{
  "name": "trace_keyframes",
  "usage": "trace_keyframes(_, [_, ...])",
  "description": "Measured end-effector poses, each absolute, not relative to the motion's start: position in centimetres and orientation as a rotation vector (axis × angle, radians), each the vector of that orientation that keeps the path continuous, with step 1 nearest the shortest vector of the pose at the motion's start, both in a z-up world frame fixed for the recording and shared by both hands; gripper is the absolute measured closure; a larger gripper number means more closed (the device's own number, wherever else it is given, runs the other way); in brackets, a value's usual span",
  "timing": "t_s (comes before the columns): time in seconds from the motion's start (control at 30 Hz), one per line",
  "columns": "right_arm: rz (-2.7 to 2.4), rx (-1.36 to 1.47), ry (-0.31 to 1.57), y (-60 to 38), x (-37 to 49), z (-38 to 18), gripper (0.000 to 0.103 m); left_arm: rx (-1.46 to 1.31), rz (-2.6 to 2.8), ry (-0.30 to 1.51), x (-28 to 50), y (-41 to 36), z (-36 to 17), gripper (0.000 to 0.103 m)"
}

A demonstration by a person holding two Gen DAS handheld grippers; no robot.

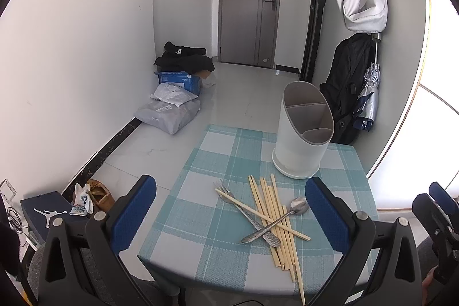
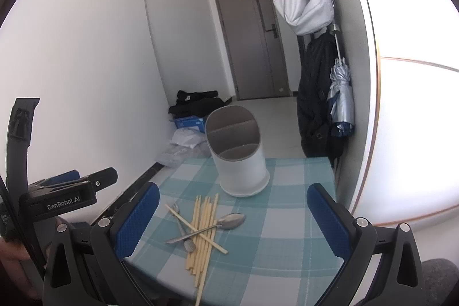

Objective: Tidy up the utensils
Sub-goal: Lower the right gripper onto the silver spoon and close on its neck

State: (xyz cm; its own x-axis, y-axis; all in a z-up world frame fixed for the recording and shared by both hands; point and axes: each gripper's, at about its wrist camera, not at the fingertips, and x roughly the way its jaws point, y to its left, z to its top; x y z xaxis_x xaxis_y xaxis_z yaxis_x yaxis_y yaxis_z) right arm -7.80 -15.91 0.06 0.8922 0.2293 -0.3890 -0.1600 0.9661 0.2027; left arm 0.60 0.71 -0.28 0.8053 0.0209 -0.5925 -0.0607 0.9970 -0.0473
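On the checked worktop, a white utensil holder stands upright with three open compartments. Just in front of the holder lies a loose pile: chopsticks, a fork and a spoon crossing them. Left hand-held gripper and right hand-held gripper both spread wide, holding nothing, short of the holder.

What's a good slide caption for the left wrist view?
Open left tool above chopsticks, fork and spoon; holder empty.
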Motion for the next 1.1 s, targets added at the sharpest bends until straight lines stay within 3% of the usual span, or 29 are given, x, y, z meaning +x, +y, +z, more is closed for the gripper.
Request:
trace_keyframes(0.2, [0.247,0.237,0.519,-16.2,-5.6,-1.0,0.000,-0.119,0.057,0.715,2.7,2.6,-1.5,0.001])
trace_keyframes(0.47, [0.282,0.264,0.834,-14.5,0.8,-5.6,0.006,-0.222,0.116,0.803,5.9,6.7,-4.1,0.001])
trace_keyframes(0.6, [0.275,0.335,1.001,-13.8,4.3,-9.0,0.021,-0.243,0.123,0.824,6.7,7.9,-5.1,0.001])
trace_keyframes(0.7, [0.255,0.366,1.077,-13.2,6.5,-10.8,0.025,-0.250,0.128,0.835,7.2,8.5,-5.5,0.001])
trace_keyframes(0.9, [0.158,0.378,1.193,-11.9,9.5,-13.0,0.025,-0.276,0.124,0.850,7.9,9.6,-5.6,0.001])
trace_keyframes(1.1, [0.044,0.174,1.226,-8.7,10.0,-13.5,0.027,-0.303,0.140,0.874,8.4,10.6,-6.1,0.001])
